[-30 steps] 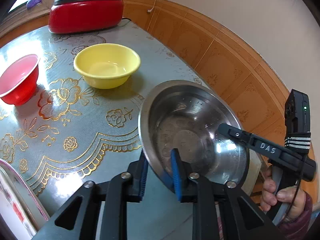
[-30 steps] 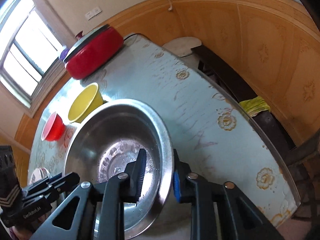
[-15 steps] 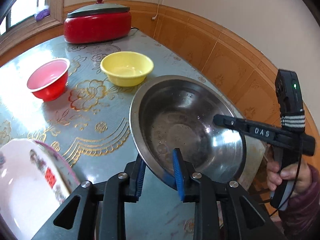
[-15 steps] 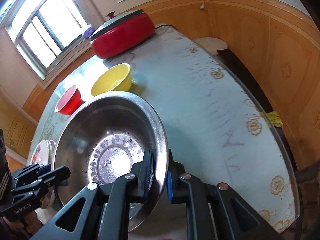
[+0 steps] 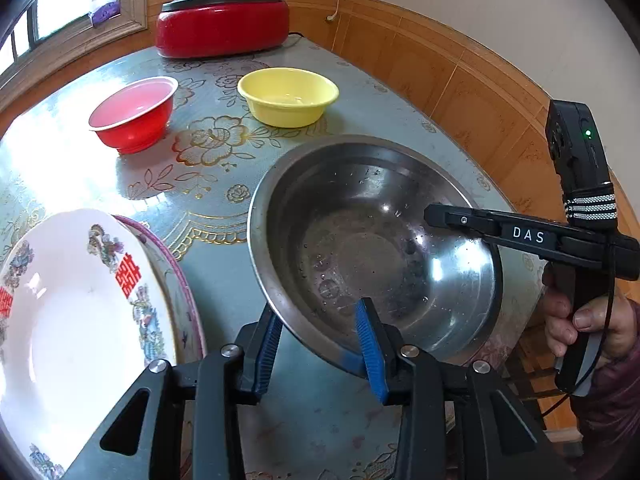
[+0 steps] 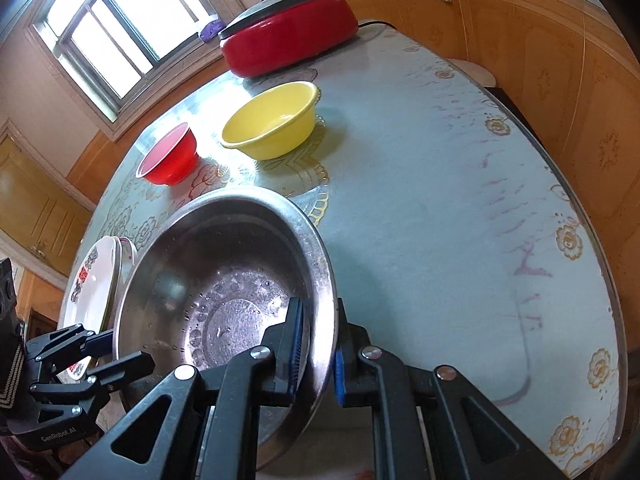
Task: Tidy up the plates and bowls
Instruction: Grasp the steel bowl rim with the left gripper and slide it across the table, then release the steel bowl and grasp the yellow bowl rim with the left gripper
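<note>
A large steel bowl [image 5: 360, 248] sits near the table's front edge, beside a stack of plates. My right gripper [image 6: 318, 354] is shut on the steel bowl's [image 6: 224, 280] right rim, one pad inside and one outside. My left gripper [image 5: 320, 350] straddles the near rim with its jaws opening; the blue pads [image 5: 370, 344] stand off the metal. The right gripper [image 5: 440, 218] reaches in from the right, and the left gripper [image 6: 120, 350] shows at the bowl's left side. A white plate [image 5: 80, 300] with red characters lies on a pink-rimmed plate [image 5: 182, 280]. I cannot tell whether the bowl rests on the table.
A red bowl [image 5: 132, 116] and a yellow bowl [image 5: 288, 96] stand farther back on the flowered table [image 5: 60, 160]. A red lidded cooker [image 5: 222, 24] sits at the far edge under the window. The table's right edge [image 6: 600, 260] runs along wood panelling.
My left gripper drew back toward the front left, bringing the plates into view, and its jaws widened off the rim. The right jaws closed tight on the rim.
</note>
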Action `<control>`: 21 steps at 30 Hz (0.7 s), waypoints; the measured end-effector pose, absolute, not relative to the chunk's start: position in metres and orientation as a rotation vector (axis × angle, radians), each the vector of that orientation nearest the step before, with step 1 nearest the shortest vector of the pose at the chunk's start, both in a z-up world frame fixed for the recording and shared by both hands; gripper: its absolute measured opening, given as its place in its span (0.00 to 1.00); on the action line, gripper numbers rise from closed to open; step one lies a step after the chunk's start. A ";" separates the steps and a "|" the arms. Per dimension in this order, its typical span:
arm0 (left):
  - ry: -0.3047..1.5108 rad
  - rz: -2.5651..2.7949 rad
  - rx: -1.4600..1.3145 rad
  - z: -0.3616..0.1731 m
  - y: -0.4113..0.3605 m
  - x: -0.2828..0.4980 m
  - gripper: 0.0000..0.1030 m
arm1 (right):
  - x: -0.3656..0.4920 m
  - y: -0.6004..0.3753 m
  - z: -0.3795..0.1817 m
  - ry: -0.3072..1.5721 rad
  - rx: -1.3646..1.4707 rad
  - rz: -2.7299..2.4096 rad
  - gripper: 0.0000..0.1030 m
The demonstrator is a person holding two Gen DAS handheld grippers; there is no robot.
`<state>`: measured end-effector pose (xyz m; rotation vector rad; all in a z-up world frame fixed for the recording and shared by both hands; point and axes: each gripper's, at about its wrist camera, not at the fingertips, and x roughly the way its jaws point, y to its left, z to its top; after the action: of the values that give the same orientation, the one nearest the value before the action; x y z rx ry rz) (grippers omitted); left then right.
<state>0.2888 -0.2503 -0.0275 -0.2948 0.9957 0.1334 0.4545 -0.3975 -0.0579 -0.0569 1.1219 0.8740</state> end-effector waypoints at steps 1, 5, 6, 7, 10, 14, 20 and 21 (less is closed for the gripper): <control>0.993 0.137 -0.285 -0.025 -0.252 0.286 0.42 | 0.453 -0.397 -0.058 1.128 -0.055 0.873 0.14; 0.959 0.126 -0.244 -0.018 -0.249 0.280 0.52 | 0.449 -0.396 -0.058 1.130 -0.039 0.844 0.17; 0.955 0.120 -0.244 -0.016 -0.248 0.278 0.52 | 0.448 -0.395 -0.057 1.131 -0.031 0.831 0.18; 0.953 0.116 -0.249 -0.016 -0.246 0.276 0.52 | 0.447 -0.395 -0.056 1.133 -0.025 0.814 0.19; 0.927 0.097 -0.261 -0.011 -0.237 0.270 0.52 | 0.444 -0.394 -0.047 1.100 -0.052 0.766 0.27; 0.883 0.086 -0.275 0.000 -0.225 0.258 0.52 | 0.444 -0.392 -0.034 1.053 -0.065 0.708 0.31; 0.842 0.103 -0.328 0.011 -0.197 0.256 0.52 | 0.443 -0.379 -0.015 1.012 -0.089 0.667 0.35; 0.841 0.111 -0.338 0.012 -0.192 0.257 0.52 | 0.444 -0.376 -0.012 1.007 -0.085 0.666 0.35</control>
<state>0.2571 -0.1919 0.0121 -0.3382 0.8413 0.1109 0.4439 -0.3756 -0.0122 -0.0849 1.0072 0.6658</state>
